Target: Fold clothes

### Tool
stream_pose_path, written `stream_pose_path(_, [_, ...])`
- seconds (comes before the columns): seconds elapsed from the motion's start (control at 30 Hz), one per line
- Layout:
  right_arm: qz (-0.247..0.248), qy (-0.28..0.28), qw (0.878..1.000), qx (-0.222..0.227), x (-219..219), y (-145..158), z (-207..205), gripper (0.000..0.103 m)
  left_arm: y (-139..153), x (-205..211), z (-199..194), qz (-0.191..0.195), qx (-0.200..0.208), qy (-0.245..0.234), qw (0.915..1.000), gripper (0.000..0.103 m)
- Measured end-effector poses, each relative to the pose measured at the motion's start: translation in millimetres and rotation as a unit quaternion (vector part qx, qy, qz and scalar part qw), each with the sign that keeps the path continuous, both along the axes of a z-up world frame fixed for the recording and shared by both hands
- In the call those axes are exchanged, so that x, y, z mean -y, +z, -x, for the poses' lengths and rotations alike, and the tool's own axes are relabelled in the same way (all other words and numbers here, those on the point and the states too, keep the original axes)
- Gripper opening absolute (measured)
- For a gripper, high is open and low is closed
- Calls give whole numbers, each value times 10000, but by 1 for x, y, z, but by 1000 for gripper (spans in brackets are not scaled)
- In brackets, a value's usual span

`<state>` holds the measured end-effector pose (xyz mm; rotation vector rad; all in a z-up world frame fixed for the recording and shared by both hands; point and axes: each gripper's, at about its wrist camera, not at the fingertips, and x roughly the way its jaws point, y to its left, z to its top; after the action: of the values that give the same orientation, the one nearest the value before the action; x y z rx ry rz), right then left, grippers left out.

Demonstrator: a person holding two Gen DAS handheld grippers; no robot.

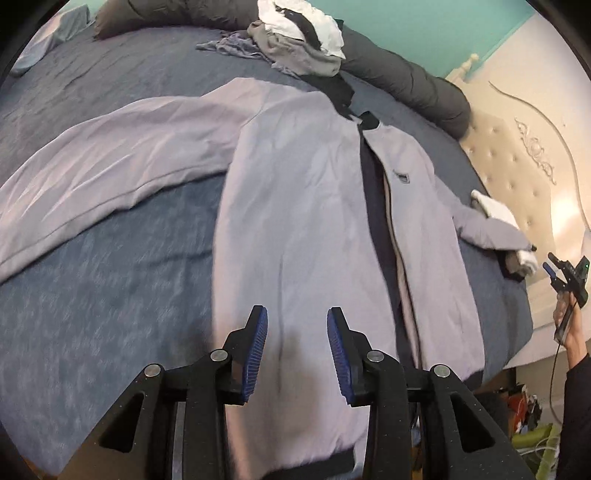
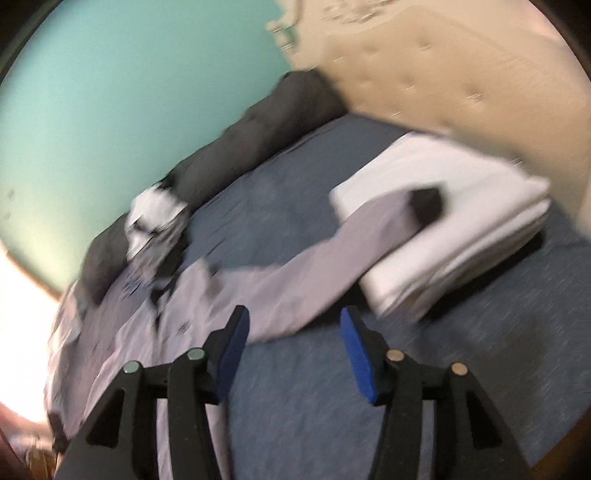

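Observation:
A pale lilac jacket (image 1: pixel 303 206) with a dark zip placket and black cuffs lies spread face up on the blue bedspread (image 1: pixel 110 288). One sleeve (image 1: pixel 92 162) stretches out to the left. The other sleeve (image 2: pixel 332 254) reaches onto a folded white stack (image 2: pixel 461 221), its black cuff (image 2: pixel 426 203) lying on top. My left gripper (image 1: pixel 297 350) hovers open over the jacket's lower body, nothing between its blue pads. My right gripper (image 2: pixel 293 350) is open above the bedspread just beside that sleeve, and also shows, held by a hand, in the left wrist view (image 1: pixel 554 271). The right wrist view is motion-blurred.
A heap of unfolded clothes (image 1: pixel 299 33) in white, grey and black sits at the far side against a long dark bolster (image 1: pixel 406 81). A cream tufted headboard (image 1: pixel 517 155) closes the right side. The bed's edge drops off near me, with clutter on the floor (image 1: pixel 528 413).

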<state>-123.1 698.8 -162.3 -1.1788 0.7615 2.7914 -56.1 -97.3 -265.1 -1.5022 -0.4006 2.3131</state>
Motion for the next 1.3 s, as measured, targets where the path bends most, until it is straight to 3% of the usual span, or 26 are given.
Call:
stream_pose_path(0.23, [59,-682,9974,222,-55,-11,37,56,-23,-31,44,-192,-4,97,9998,37])
stream_pose_path(0.47, [-110,-815,9953,515,-67,-27,67,57,-36,-43,75,-355,-102,271,9989,37])
stream_pose_path(0.77, [-446,-855,9913,895,-73,-43,89,57,-52,-64,88,-491,-74,154,9986,37])
stream_pose_path(0.8, [-513,-832,9915,864,-71,-41,89,54,-54,-65,89,-497,-71,143,9986,37])
stream_pose_path(0.93, [-803,-715,9918,684,-64,-32,89,24,-56,-68,91,-529,-90,173,9984,37])
stream_pose_path(1.0, [-948,-656,9916,593,-61,-28,88,16,-57,-68,92,-585,-112,217,9980,37])
stream_pose_path(1.1, [-1115,-540,9915,395,-55,-16,87,11,-58,-69,93,-671,-145,265,9973,37])
stream_pose_path(1.3, [-1454,-622,9860,-523,-60,35,68,9,-61,-70,91,-847,-165,344,9957,37])
